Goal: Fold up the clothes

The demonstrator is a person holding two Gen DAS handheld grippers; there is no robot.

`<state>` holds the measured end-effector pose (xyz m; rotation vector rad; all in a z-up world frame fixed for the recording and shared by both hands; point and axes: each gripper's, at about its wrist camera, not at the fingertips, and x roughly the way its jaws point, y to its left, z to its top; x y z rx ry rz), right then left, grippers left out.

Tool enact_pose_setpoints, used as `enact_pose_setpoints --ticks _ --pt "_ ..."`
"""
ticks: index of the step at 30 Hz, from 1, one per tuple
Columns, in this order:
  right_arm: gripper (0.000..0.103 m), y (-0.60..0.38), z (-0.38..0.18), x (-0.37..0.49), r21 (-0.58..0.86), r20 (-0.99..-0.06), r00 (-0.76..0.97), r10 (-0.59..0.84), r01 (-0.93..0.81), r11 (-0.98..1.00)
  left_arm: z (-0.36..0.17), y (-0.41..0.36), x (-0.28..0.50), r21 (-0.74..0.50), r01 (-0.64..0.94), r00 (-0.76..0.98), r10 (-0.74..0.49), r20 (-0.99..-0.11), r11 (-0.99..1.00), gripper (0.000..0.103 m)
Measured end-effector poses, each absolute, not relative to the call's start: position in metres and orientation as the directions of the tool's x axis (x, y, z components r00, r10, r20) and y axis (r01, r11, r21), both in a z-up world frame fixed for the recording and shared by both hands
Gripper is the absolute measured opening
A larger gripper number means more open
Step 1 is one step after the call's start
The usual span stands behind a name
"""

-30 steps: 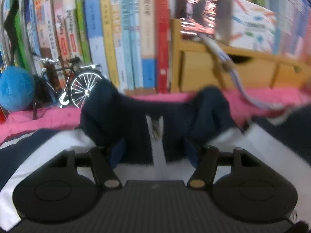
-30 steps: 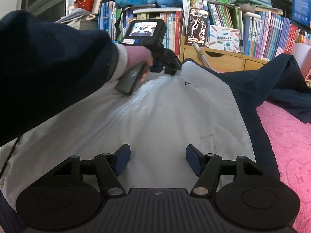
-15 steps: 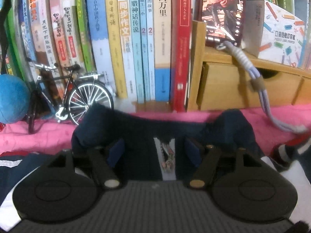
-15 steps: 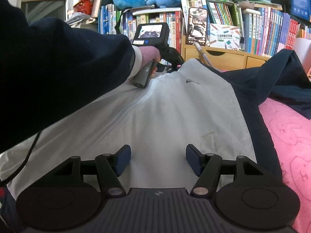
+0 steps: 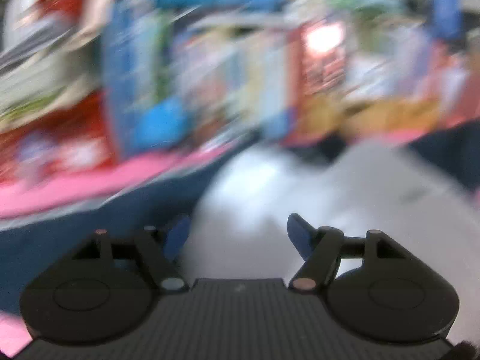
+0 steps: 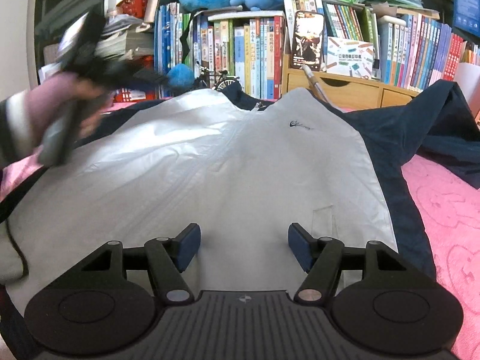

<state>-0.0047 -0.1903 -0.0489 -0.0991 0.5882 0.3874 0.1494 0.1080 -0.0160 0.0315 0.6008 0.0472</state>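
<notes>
The jacket, white-fronted with navy sleeves, lies front-up and zipped on the pink bed cover, collar toward the bookshelf. The right sleeve is bunched up against the shelf side; the left side is partly hidden behind the person's hand.

The right hand-held gripper hovers over the lower front, released, nothing between its pads. The left hand-held gripper is badly blurred; its jaws are closing, with no cloth between them that I can make out.

Judgement: the garment is laid out, no fold yet made. To do this step well, take each sleeve near the cuff, bring it flat across the chest, and smooth the wrinkled left panel before folding hem to collar.
</notes>
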Motion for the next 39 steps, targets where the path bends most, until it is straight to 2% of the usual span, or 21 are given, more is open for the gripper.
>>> enact_pose_setpoints --ticks 1,2,4,7,10,13,15,18,22,24,28,30,31,32,34,39 --pt "0.066 -0.19 -0.049 -0.004 0.014 -0.559 0.762 0.325 -0.384 0.923 -0.023 0.13 0.146 0.04 -0.087 0.8 0.094 -0.592 0.995 0.066" --pt "0.066 -0.189 -0.049 -0.004 0.01 -0.56 0.763 0.323 -0.384 0.923 -0.03 0.154 0.144 -0.004 -0.119 0.785 0.091 -0.612 0.993 0.072" --pt "0.067 -0.189 -0.049 -0.004 0.007 -0.563 0.761 0.324 -0.387 0.922 -0.036 0.181 0.141 -0.05 -0.125 0.782 0.067 -0.62 0.991 0.078" --pt "0.068 -0.188 -0.048 -0.003 0.004 -0.565 0.759 0.323 -0.389 0.921 -0.034 0.197 0.136 -0.106 -0.094 0.795 0.011 -0.607 0.99 0.078" --pt "0.069 -0.188 -0.047 -0.003 0.003 -0.566 0.759 0.321 -0.388 0.922 -0.026 0.201 0.129 -0.181 -0.062 0.807 -0.057 -0.587 0.981 0.067" --pt "0.069 -0.188 -0.046 -0.002 0.003 -0.567 0.759 0.32 -0.387 0.922 -0.011 0.218 0.102 -0.281 -0.01 0.852 -0.139 -0.504 0.96 0.072" --pt "0.069 -0.188 -0.046 -0.002 0.003 -0.567 0.759 0.32 -0.387 0.922 0.002 0.239 0.084 -0.253 -0.072 0.88 -0.058 -0.472 0.965 0.074" --pt "0.069 -0.188 -0.046 -0.001 0.002 -0.567 0.758 0.32 -0.388 0.922 0.012 0.281 0.067 -0.173 -0.299 0.867 0.192 -0.459 0.938 0.076" --pt "0.07 -0.187 -0.046 -0.001 0.0 -0.569 0.759 0.318 -0.386 0.922 0.013 0.346 0.06 -0.081 -0.594 0.737 0.502 -0.452 0.8 0.076" --pt "0.07 -0.187 -0.046 -0.001 -0.001 -0.57 0.758 0.316 -0.385 0.923 0.008 0.378 0.063 -0.09 -0.677 0.675 0.567 -0.471 0.731 0.076" --pt "0.071 -0.187 -0.046 0.0 -0.002 -0.572 0.758 0.313 -0.383 0.924 -0.006 0.424 0.073 -0.161 -0.764 0.6 0.596 -0.534 0.625 0.076" --pt "0.072 -0.187 -0.046 0.0 -0.003 -0.574 0.758 0.311 -0.382 0.924 -0.016 0.439 0.081 -0.183 -0.778 0.583 0.581 -0.568 0.602 0.063" --pt "0.072 -0.187 -0.046 0.0 -0.003 -0.574 0.758 0.31 -0.381 0.925 -0.019 0.444 0.085 -0.186 -0.781 0.578 0.575 -0.58 0.597 0.033" --pt "0.073 -0.186 -0.046 0.0 -0.004 -0.575 0.758 0.309 -0.38 0.925 -0.019 0.445 0.091 -0.174 -0.776 0.578 0.574 -0.581 0.606 0.016" --pt "0.075 -0.187 -0.046 0.001 -0.005 -0.577 0.758 0.304 -0.375 0.927 -0.017 0.446 0.102 -0.143 -0.763 0.584 0.577 -0.571 0.631 0.011" --pt "0.078 -0.189 -0.047 0.002 -0.002 -0.583 0.756 0.297 -0.367 0.93 0.026 0.424 0.108 0.085 -0.708 0.665 0.703 -0.251 0.701 0.012"
